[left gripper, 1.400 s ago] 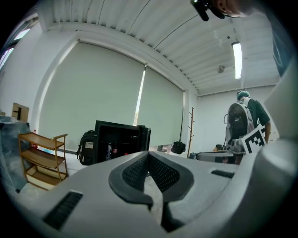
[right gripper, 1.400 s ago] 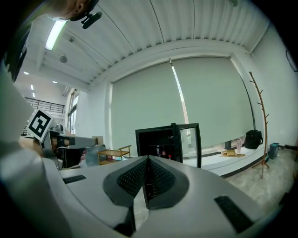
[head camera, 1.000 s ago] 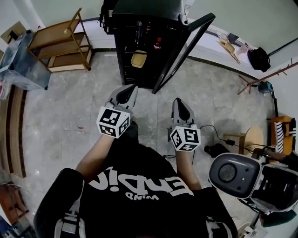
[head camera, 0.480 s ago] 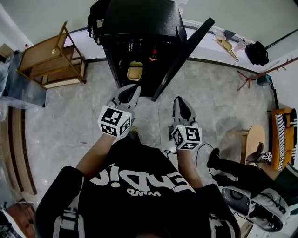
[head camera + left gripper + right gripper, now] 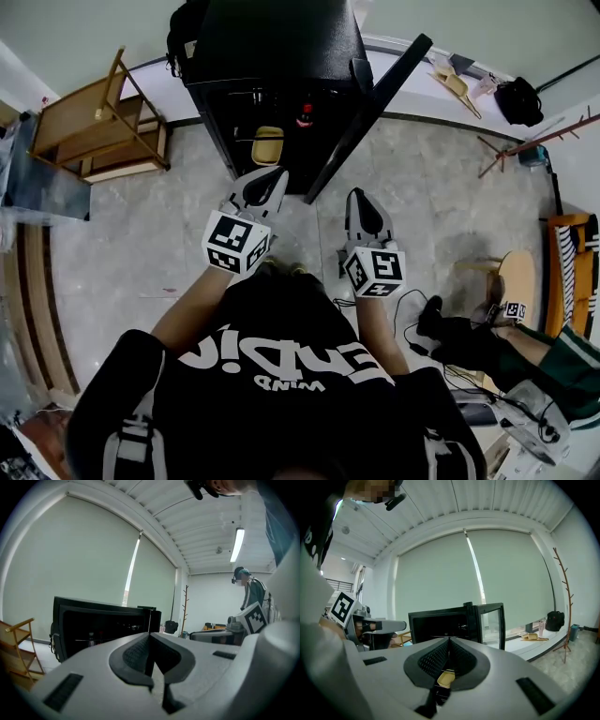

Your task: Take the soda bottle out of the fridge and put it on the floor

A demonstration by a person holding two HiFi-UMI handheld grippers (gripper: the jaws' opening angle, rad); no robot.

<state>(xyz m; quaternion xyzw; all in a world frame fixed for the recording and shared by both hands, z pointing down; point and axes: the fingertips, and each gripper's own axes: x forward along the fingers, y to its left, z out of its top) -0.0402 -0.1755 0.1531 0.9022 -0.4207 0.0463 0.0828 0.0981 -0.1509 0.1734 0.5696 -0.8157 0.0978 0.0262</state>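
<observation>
- Head view: The fridge [image 5: 272, 47] stands with its door [image 5: 370, 112] swung wide to the right, so the interior is reachable.
- The soda bottle [image 5: 306, 114], known by its red cap, is inside, near the right, door-side end of its shelf [image 5: 286, 124]. A yellow container [image 5: 267, 145] sits lower, toward the front edge.
- The left gripper [image 5: 270, 178] and right gripper [image 5: 360, 197] are held side by side above the floor [image 5: 141, 244]. Both point at the opening and are well apart from the bottle, which looks like an approach posture rather than a grasp.
- Left gripper view: The jaws are clenched tip to tip with nothing between them. The fridge lies ahead and to the left.
- Right gripper view: The jaws are likewise pressed together and empty. The yellow container shows beyond them through the gap under the tips, untouched. This gripper is lined up with the opening, so it is probably the one meant to reach. Its jaws must part before any grip on the bottle.
</observation>
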